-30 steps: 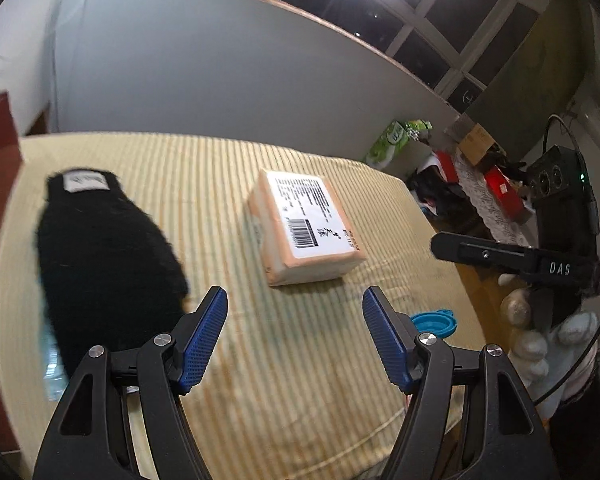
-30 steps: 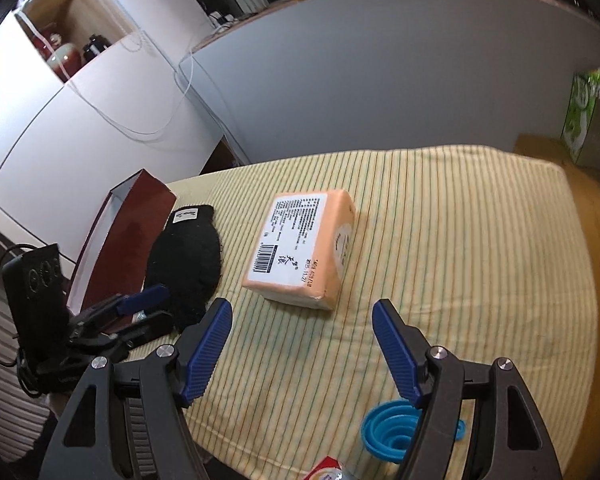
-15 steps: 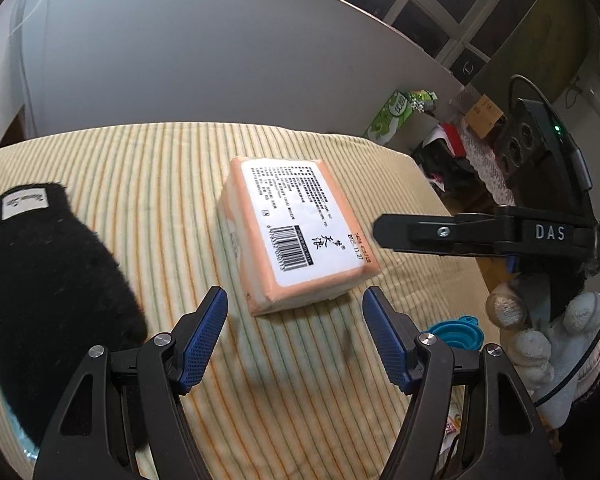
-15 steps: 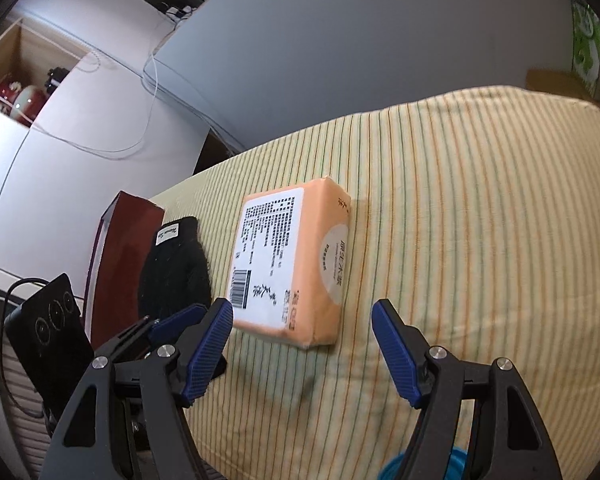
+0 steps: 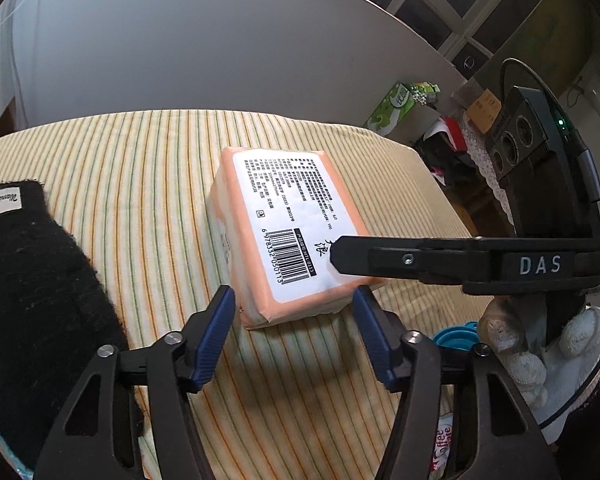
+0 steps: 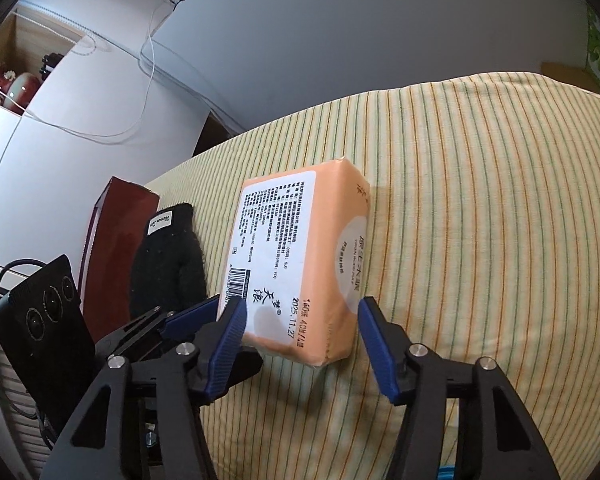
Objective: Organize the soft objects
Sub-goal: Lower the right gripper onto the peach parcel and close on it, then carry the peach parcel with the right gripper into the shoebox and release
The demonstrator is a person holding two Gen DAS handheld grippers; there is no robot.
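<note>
An orange tissue pack [image 5: 288, 232] with a white barcode label lies on the striped tablecloth [image 5: 140, 184]; it also shows in the right wrist view [image 6: 300, 264]. A black fuzzy glove [image 5: 32, 280] lies left of it, also in the right wrist view [image 6: 168, 260]. My left gripper [image 5: 292, 328] is open, its blue pads just at the pack's near end. My right gripper [image 6: 300, 336] is open, its pads on either side of the pack's near corner. In the left wrist view the right gripper's finger [image 5: 420, 260] reaches over the pack from the right.
A dark red box [image 6: 116, 248] stands at the table's left edge beside the glove. A blue collapsible cup [image 5: 456, 332] and a coffee sachet [image 5: 444, 444] lie near the front right. A green tissue box [image 5: 396, 108] and clutter are beyond the far right edge.
Both grippers have moved forward toward the orange pack, which now sits between each pair of pads. The pack and glove have not moved.
</note>
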